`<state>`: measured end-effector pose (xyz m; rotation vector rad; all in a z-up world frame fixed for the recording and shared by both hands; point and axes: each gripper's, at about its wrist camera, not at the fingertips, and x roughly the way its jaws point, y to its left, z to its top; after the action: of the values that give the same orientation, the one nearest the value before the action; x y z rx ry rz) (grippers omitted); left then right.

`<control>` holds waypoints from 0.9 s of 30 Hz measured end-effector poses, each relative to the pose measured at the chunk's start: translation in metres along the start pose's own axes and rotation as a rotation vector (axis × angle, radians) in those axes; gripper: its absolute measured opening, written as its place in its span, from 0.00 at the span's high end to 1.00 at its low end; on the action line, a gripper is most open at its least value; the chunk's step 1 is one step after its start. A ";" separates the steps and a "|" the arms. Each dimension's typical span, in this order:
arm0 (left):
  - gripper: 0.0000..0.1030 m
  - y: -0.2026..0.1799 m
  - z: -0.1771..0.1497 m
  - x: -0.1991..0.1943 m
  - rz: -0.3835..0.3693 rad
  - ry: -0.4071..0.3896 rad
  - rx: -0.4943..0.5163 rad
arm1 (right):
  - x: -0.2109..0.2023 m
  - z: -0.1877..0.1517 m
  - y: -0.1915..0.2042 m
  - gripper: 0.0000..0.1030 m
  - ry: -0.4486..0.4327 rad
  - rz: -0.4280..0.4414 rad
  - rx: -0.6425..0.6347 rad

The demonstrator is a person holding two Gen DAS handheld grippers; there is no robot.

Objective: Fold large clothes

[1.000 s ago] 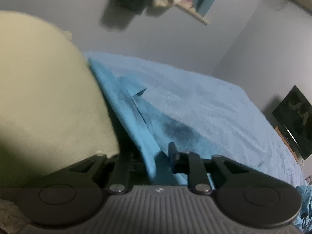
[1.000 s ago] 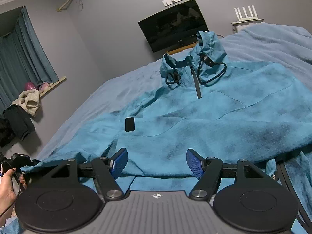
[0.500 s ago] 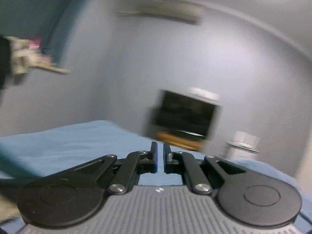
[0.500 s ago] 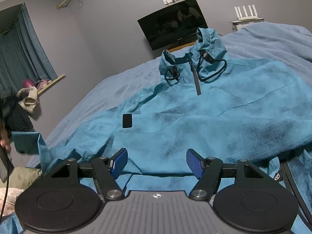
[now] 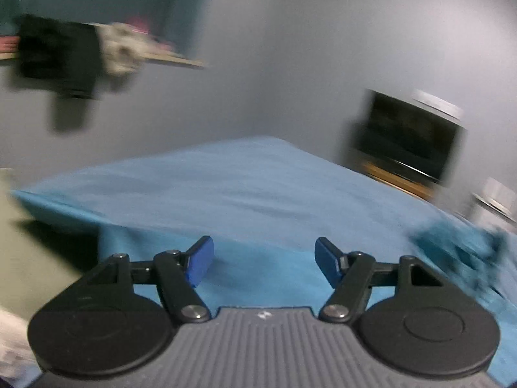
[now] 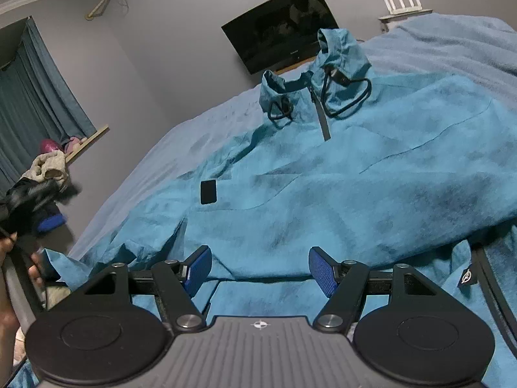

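A large teal hooded jacket (image 6: 323,187) lies front-up on the bed, its hood (image 6: 339,55) and black drawcords at the far end. My right gripper (image 6: 260,268) hovers open over the jacket's near hem, with nothing between its blue pads. The left sleeve (image 6: 80,265) lies crumpled at the bed's left edge. My left gripper (image 5: 263,255) is above the teal fabric (image 5: 258,278); its jaws are opening and nothing is between them. It shows blurred at the far left of the right wrist view (image 6: 38,200), beside a person's hand (image 6: 6,249).
The bed (image 6: 452,42) has a light blue cover. A dark TV (image 6: 281,42) hangs on the far wall, with a router shelf (image 6: 402,3) to its right. Blue curtains (image 6: 32,97) and a sill with piled clothes (image 6: 51,165) are on the left.
My left gripper was shut on the teal sleeve edge; it has let go, swung up and to the right, and its jaws now stand apart. The sleeve has dropped. The right gripper has hardly moved.
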<state>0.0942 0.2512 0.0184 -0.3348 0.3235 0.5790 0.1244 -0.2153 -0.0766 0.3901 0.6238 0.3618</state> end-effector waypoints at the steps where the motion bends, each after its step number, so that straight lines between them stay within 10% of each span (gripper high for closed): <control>1: 0.35 0.016 0.004 -0.002 0.060 -0.022 -0.026 | 0.000 -0.001 0.000 0.33 0.003 0.001 0.001; 6: 0.35 0.070 0.010 0.007 0.261 0.002 -0.148 | 0.002 0.000 -0.002 0.33 0.007 -0.001 0.012; 13: 0.35 0.128 -0.011 0.086 0.251 0.185 -0.379 | 0.005 -0.002 -0.001 0.33 0.021 -0.009 0.005; 15: 0.64 0.137 -0.016 0.096 0.253 0.176 -0.378 | 0.006 -0.002 -0.002 0.33 0.022 -0.012 0.005; 16: 0.97 0.142 -0.016 0.102 0.248 0.180 -0.366 | 0.007 -0.002 -0.001 0.33 0.023 -0.014 0.005; 18: 1.00 0.144 -0.012 0.107 0.255 0.163 -0.330 | 0.009 -0.002 -0.001 0.33 0.026 -0.016 0.001; 27: 1.00 0.025 0.019 0.041 -0.180 -0.133 -0.073 | 0.013 -0.006 0.001 0.33 0.040 -0.021 -0.019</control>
<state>0.1159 0.2982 0.0139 -0.3891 0.1428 0.4343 0.1302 -0.2076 -0.0869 0.3584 0.6629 0.3564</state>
